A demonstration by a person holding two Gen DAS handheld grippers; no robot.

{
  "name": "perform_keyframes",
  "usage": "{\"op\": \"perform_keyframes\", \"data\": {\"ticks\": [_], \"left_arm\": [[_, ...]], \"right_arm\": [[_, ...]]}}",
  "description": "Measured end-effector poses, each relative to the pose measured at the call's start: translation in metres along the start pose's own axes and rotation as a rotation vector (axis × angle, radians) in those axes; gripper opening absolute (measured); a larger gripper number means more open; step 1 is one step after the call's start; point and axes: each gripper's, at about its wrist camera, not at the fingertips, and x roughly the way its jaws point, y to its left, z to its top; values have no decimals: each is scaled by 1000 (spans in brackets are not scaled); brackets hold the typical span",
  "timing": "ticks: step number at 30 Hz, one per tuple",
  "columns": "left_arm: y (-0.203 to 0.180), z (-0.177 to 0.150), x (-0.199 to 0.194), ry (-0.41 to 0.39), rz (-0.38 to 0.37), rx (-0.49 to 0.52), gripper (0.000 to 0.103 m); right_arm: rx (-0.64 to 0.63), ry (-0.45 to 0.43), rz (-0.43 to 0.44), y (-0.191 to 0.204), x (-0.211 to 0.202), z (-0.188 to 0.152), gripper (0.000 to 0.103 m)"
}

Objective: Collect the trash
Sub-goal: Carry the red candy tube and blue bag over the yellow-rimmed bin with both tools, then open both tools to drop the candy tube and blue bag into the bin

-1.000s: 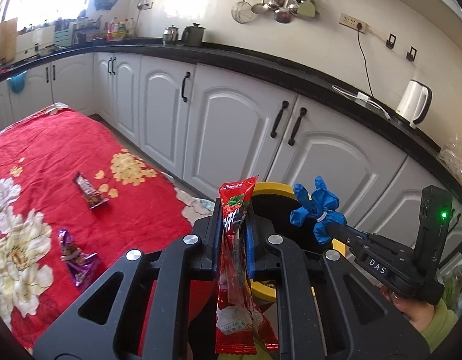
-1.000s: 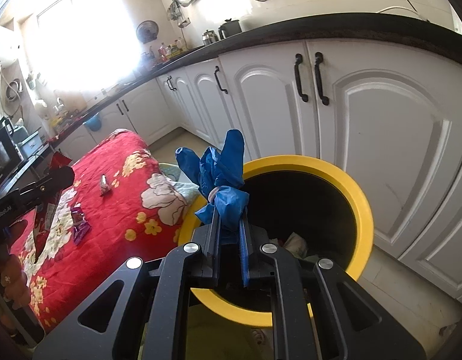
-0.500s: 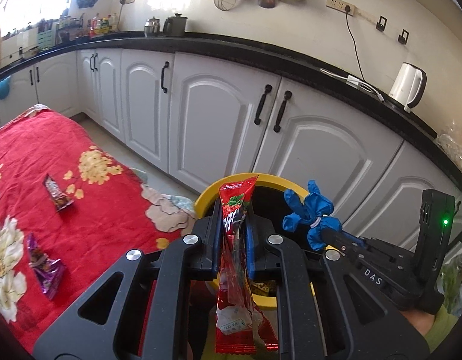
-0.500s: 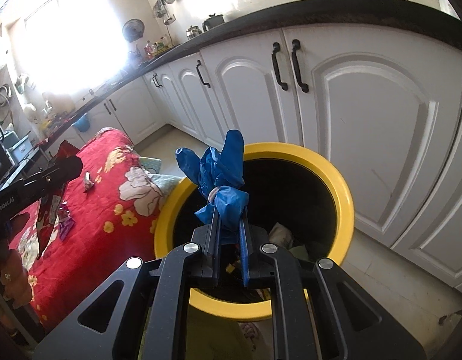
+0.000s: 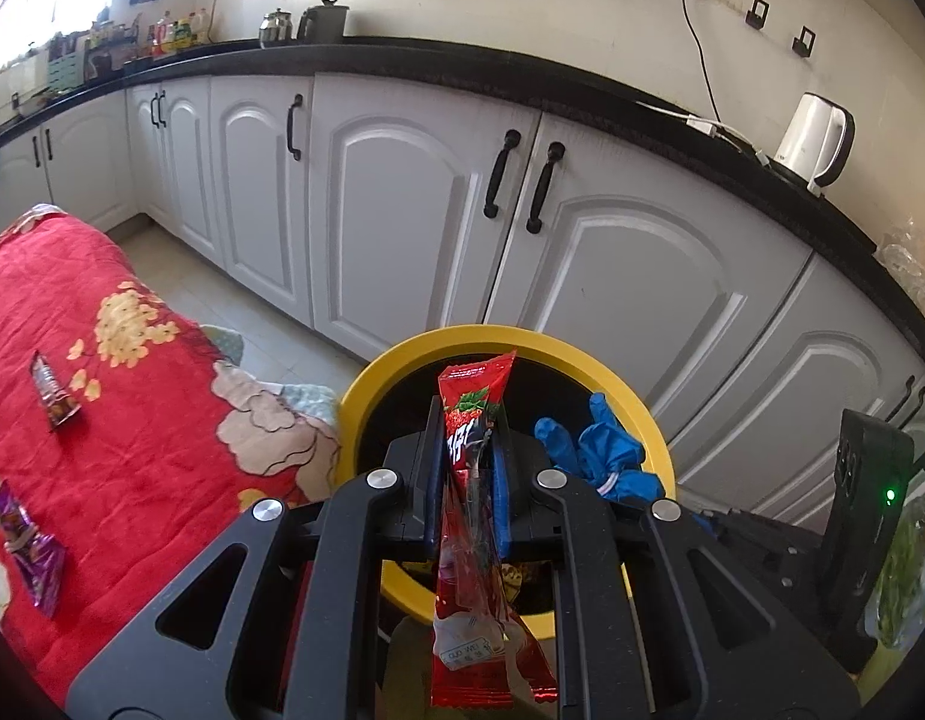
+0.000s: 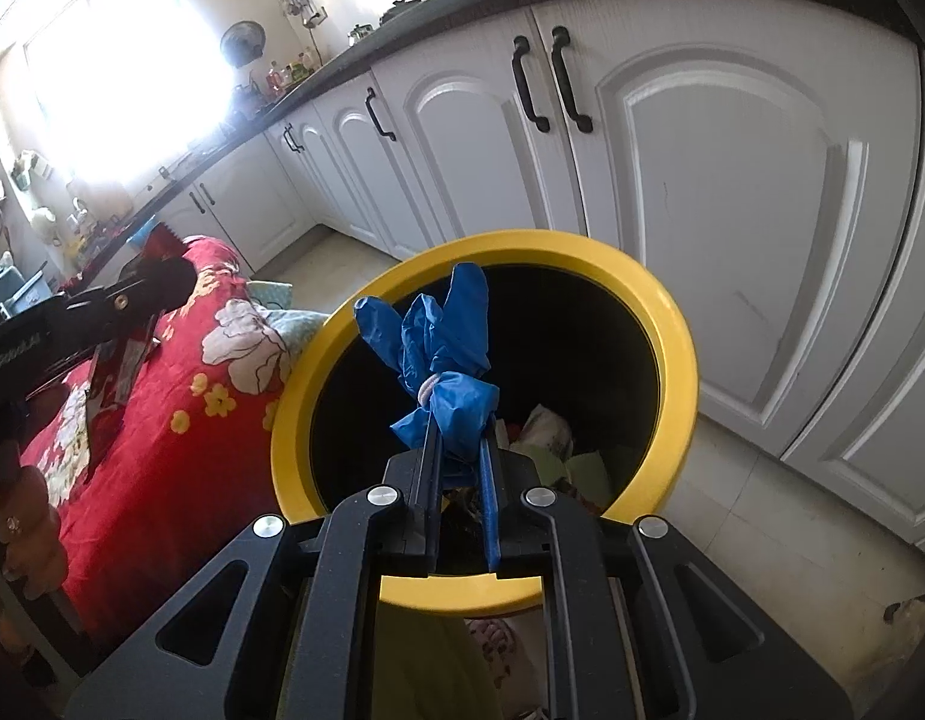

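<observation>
In the left wrist view, the left gripper (image 5: 468, 441) was seen clamped on a red snack wrapper (image 5: 471, 480), which was held upright between the fingers with its lower end hanging down toward the camera. Just beyond it, the yellow-rimmed trash bin (image 5: 402, 360) stood on the tiled floor in front of white cabinet doors (image 5: 402, 210). A knotted blue glove (image 5: 606, 450) was seen over the right part of the bin's mouth. To the left, a brown wrapper (image 5: 54, 399) and a purple wrapper (image 5: 33, 552) lay well apart on the red floral cloth (image 5: 150, 450). In the right wrist view, the right gripper (image 6: 459, 447) was closed on the blue glove (image 6: 444, 354), held above the bin's dark opening (image 6: 582, 360), where other rubbish lay inside. At far left, the left gripper (image 6: 156, 285) was seen with the red wrapper (image 6: 111, 384) hanging over the cloth (image 6: 162, 450).
</observation>
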Motion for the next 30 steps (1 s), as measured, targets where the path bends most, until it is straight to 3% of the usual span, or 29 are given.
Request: {"op": "perform_keyframes", "data": {"ticks": [21, 30], "left_arm": [[-4, 8, 55, 99, -6, -23, 8], [-2, 7, 53, 108, -13, -29, 9]], "right_arm": [[38, 5, -2, -6, 2, -1, 18], [57, -28, -19, -11, -5, 1, 34]]}}
